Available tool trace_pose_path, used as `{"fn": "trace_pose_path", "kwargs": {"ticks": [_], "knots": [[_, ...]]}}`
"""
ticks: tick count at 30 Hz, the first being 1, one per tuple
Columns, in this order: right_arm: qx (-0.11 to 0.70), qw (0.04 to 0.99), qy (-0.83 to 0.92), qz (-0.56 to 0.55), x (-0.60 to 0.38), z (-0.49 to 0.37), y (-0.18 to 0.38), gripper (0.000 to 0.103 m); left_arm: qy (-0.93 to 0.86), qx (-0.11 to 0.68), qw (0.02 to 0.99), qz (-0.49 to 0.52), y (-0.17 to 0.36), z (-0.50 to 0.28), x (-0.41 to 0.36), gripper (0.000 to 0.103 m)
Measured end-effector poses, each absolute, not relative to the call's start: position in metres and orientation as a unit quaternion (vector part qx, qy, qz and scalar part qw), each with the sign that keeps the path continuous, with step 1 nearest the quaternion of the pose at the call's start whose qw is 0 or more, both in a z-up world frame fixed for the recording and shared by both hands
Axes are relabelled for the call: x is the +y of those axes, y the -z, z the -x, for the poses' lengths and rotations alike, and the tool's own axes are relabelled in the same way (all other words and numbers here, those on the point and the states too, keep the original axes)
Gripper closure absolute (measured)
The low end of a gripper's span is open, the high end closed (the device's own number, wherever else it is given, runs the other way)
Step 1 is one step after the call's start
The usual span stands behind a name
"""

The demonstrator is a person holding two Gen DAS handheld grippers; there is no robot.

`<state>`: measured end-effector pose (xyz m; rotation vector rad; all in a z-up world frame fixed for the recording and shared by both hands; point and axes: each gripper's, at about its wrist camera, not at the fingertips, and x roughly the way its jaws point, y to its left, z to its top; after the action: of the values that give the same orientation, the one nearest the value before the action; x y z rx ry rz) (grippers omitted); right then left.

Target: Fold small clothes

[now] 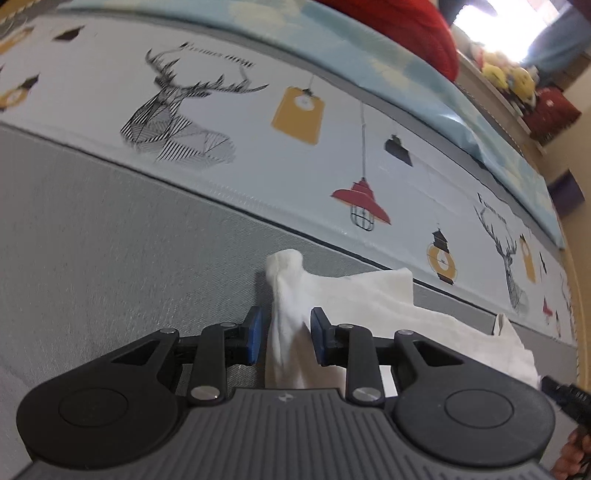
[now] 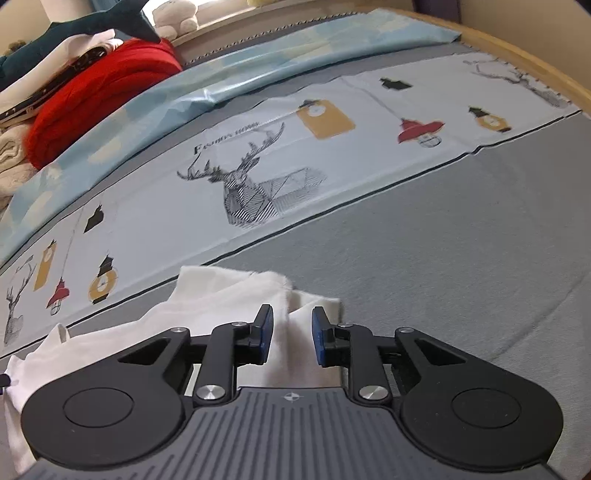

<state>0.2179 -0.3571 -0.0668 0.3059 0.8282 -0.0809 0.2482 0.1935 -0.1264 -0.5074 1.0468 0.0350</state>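
We see the left gripper (image 1: 286, 339) with its blue pads apart, a raised fold of the white garment (image 1: 369, 306) standing between them without being pinched. Our right gripper (image 2: 291, 338) is likewise spread, a bunched edge of the same cloth between its fingers. The rest trails across the grey sheet (image 2: 461, 240).

this is a home bedroom. the work surface is a bed: a grey woven bedsheet (image 2: 461, 236) with a pale printed band of line-drawn deer heads and hanging lanterns (image 1: 258, 110), and a light blue quilt (image 2: 207, 74) folded back beyond it. a bunched red knitted blanket (image 2: 96, 96) lies at the bed's far end beside stacked cream clothes, with a dark teal plush shark (image 2: 92, 22), a cream teddy bear (image 2: 173, 16) and yellow soft toys (image 1: 509, 77) on a window ledge.
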Motion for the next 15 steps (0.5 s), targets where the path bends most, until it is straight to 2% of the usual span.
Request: {"fn": "trace_pose_path", "kwargs": {"ticks": [5, 10, 12, 13, 15], "knots": [[0.411, 0.898, 0.03, -0.152, -0.349, -0.226, 0.074, 0.079, -0.037, 0.494, 0.814, 0.304, 0.135, -0.248, 0.209, 0.072], [0.42, 0.897, 0.02, -0.136, -0.337, -0.232, 0.081, 0.079, -0.04, 0.495, 0.822, 0.28, 0.134, -0.255, 0.2, 0.073], [0.417, 0.901, 0.018, -0.115, -0.332, -0.232, 0.081, 0.097, -0.046, 0.485, 0.834, 0.258, 0.129, -0.255, 0.196, 0.082], [0.409, 0.907, 0.021, -0.098, -0.329, -0.232, 0.079, 0.099, -0.047, 0.478, 0.844, 0.24, 0.125, -0.256, 0.194, 0.096], [0.38, 0.921, 0.022, -0.08, -0.326, -0.228, 0.07, 0.1, -0.042, 0.456, 0.862, 0.218, 0.114, -0.256, 0.189, 0.099]]}}
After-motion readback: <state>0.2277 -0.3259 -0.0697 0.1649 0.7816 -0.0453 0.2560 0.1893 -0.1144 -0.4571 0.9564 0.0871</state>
